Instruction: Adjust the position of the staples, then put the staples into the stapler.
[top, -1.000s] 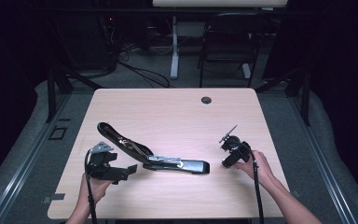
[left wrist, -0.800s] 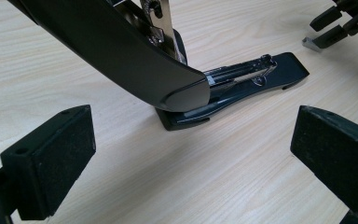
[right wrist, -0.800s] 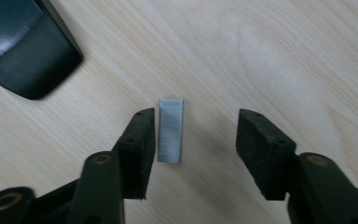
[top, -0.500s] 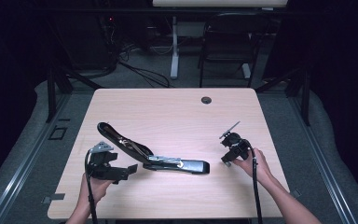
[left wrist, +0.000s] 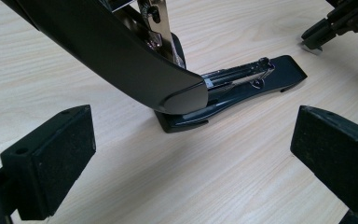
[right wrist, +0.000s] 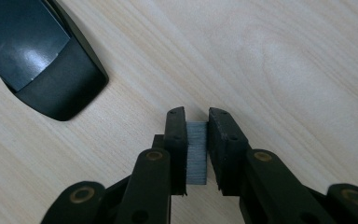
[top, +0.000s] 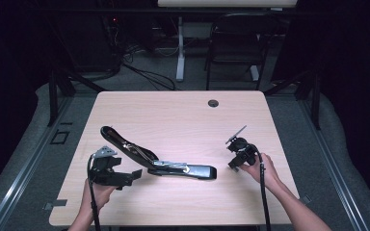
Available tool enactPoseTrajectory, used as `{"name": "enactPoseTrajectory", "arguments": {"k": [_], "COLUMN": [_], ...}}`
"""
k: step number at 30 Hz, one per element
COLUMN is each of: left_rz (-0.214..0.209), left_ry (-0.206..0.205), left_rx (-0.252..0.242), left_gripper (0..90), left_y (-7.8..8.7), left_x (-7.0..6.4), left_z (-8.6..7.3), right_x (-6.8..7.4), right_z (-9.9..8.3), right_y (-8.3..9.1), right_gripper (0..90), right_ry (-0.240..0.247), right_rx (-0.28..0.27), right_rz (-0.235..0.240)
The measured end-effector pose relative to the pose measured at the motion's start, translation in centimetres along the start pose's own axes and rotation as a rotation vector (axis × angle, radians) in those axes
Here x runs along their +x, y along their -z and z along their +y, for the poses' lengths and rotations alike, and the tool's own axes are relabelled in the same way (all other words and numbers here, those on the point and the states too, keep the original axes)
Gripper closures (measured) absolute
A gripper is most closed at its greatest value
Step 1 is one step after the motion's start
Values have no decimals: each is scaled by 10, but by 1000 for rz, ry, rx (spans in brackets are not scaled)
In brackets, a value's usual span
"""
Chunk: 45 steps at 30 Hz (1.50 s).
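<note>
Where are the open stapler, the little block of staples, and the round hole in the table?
stapler [top: 192, 171], high view, on its flat base.
staple strip [right wrist: 196, 151], right gripper view, its grey top face.
table hole [top: 213, 103], high view, its centre.

No readable text, label, brand, number or sign anywhere. Nothing printed on the stapler, neither on its raised black lid nor on its base. Nothing on the staple strip pinched in the right gripper, nor on the wooden table.
</note>
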<state>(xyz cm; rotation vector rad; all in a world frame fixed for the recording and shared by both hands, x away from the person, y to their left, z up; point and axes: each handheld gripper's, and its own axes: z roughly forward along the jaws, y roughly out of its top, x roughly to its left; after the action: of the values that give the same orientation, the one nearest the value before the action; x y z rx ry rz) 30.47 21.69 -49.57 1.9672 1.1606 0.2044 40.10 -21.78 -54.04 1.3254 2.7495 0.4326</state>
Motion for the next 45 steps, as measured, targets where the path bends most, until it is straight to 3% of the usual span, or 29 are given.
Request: {"name": "enactPoseTrajectory", "arguments": {"k": [4, 5, 6, 9, 20, 25, 29, 33, 34, 45], "left_rz": [1, -4, -5, -4, -3, -8, 4, 11, 14, 64], "left_ry": [-1, 2, 5, 7, 8, 9, 19, 30, 33, 67], "left_rx": [-1, -2, -4, -8, -8, -3, -26, -37, -43, -114], "left_gripper": [1, 1, 1, 1, 1, 1, 1, 1, 1, 2], "left_y": [0, 0, 0, 0, 1, 1, 3, 5, 5, 14], "left_x": [0, 0, 0, 0, 2, 2, 2, 4, 4, 5], "left_z": [0, 0, 0, 0, 0, 1, 1, 1, 1, 6], "right_x": [1, 3, 3, 2, 4, 3, 4, 4, 6, 11], "right_z": [0, -1, -1, 1, 4, 5, 6, 8, 8, 12], "right_y": [6, 5, 7, 12, 18, 21, 21, 25, 24, 29], "right_gripper": [781, 781, 781, 781, 781, 781, 781, 781, 781, 782], "right_ry": [8, -10, -11, 30, 42, 71, 60, 90, 76, 110], "right_rx": [-38, -84, -94, -63, -113, -97, -123, -109, -137, -141], "right_rz": [11, 7, 22, 9, 25, 14, 17, 11, 17, 14]}}
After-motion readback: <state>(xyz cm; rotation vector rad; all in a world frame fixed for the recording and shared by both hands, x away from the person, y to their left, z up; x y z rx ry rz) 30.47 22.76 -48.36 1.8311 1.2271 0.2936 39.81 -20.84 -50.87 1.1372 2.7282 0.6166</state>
